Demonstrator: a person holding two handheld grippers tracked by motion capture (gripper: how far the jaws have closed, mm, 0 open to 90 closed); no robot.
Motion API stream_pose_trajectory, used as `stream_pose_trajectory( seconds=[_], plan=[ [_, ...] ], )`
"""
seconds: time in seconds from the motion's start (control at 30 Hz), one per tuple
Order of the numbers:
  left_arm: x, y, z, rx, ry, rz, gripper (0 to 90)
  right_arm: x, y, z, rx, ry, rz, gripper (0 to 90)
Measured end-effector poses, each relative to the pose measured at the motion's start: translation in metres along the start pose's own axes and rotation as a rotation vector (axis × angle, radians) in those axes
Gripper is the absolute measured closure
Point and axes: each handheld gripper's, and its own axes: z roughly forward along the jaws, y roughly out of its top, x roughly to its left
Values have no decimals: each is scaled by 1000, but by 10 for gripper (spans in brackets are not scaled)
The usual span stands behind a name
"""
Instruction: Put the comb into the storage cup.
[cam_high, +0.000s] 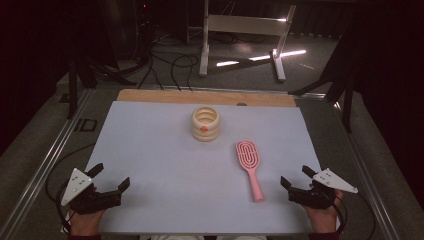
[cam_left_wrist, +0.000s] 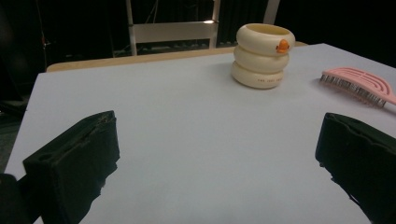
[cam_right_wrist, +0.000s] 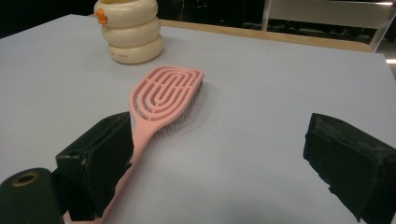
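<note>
High view showed the worktop (cam_high: 150, 165) under a pale sheet, its wooden far edge bare, and on it two things well apart from both hands. The larger, a cream ringed cup (cam_high: 205, 123) with a small orange mark on its side, stood upright toward the far middle. Nearer and to its right lay a pink hairbrush (cam_high: 251, 167), bristles down, its head toward the cup and its handle running back toward the person's edge, tilted slightly rightward.

The left gripper (cam_high: 111, 177) rested at the near left corner, jaws spread wide and empty; the right gripper (cam_high: 295, 178) rested at the near right corner, likewise spread and holding nothing.

The relation that mattered: the brush's handle end lay just left of the right gripper, near it but apart, while the left gripper sat well across the sheet. In the right gripper view the handle passed close beside that gripper's left jaw, the long axis running away toward the cup. By that reckoning the right hand was the better placed to take the handle.
</note>
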Motion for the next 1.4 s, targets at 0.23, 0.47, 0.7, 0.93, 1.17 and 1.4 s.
stream_pose_trajectory(
  seconds=[0.23,0.47,0.7,0.93,1.17,1.4],
  plan=[
    [-3,-1,0,3,15,20,4,1,1,1,6,-10,-13,84],
    [-3,-2,0,4,25,15,4,3,4,3,14,9,0,85],
    [-4,-3,2,19,32,27,4,9,12,4,19,27,-2,90],
    [-4,-4,2,16,41,21,4,14,22,6,26,45,-17,121],
    [-5,-6,4,27,48,21,5,23,31,15,44,75,-40,168],
    [-5,-7,5,31,49,22,4,41,40,31,78,96,-78,339]
  ],
)
